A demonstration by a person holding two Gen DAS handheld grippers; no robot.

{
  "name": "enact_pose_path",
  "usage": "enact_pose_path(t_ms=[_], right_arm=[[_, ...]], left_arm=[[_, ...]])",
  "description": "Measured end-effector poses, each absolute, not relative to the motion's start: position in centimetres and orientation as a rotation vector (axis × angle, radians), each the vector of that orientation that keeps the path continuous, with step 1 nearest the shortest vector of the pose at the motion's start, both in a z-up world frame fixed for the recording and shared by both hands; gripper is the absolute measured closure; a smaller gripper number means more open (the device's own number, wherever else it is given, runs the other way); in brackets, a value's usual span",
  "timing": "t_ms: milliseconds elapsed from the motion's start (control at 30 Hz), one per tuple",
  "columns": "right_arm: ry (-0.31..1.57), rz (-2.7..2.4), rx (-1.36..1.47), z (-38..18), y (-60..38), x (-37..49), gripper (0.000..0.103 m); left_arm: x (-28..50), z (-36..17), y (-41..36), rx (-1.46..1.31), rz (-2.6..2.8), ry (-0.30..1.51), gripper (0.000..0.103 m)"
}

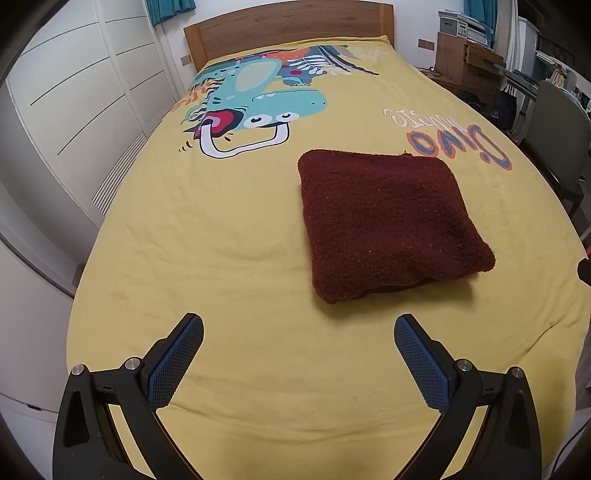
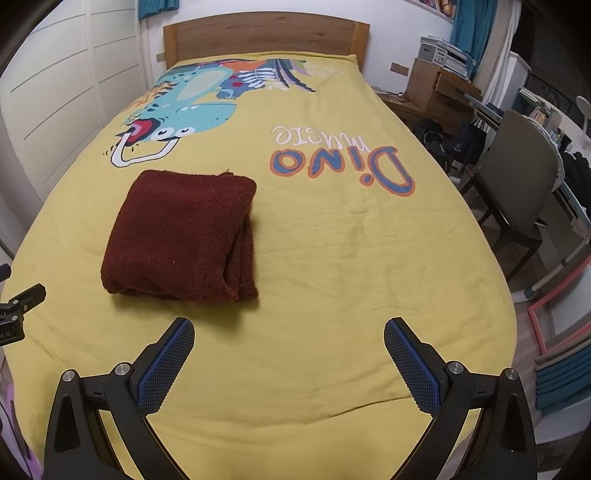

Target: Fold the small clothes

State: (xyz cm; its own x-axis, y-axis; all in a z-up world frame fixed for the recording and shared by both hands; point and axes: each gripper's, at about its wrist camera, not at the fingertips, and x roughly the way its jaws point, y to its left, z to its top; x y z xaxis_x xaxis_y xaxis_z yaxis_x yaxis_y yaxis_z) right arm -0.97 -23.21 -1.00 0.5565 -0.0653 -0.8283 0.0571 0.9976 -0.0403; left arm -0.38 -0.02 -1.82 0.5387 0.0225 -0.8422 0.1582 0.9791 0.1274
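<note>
A dark red knitted garment [image 1: 388, 221] lies folded into a thick square on the yellow bed cover [image 1: 229, 251]. In the right wrist view the same garment [image 2: 181, 232] shows its stacked layers along its right side. My left gripper [image 1: 298, 332] hangs open above the cover, short of the garment's near edge and a little left of it, holding nothing. My right gripper [image 2: 289, 334] is open too, empty, in front of the garment and to its right. A piece of the left gripper [image 2: 22, 299] shows at the left edge of the right wrist view.
The bed cover [image 2: 332, 258] bears a dinosaur print and "Dino" lettering, with a wooden headboard [image 1: 288, 26] behind. White wardrobe doors [image 1: 74, 92] run along the left. A grey chair [image 2: 517, 177], a wooden desk [image 2: 439, 92] and bags stand to the right of the bed.
</note>
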Motion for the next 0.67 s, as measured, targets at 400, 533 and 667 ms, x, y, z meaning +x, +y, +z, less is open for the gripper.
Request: enact_pose_path(t_ms=[400, 533, 667], right_arm=[[0.989, -0.069, -0.014, -1.27, -23.14, -0.75, 0.000], [0.993, -0.067, -0.015, -1.36, -23.15, -0.63, 0.000], [0.996, -0.066, -0.017, -1.39, -23.21, -0.60, 0.000]], left_arm=[[-0.40, -1.94, -0.25, 0.208, -0.102, 1.006, 0.001], [-0.35, -1.80, -0.40, 0.204, -0.110, 1.002, 0.001], [-0.44, -1.68, -0.62, 0.212, -0.116, 0.994, 0.001]])
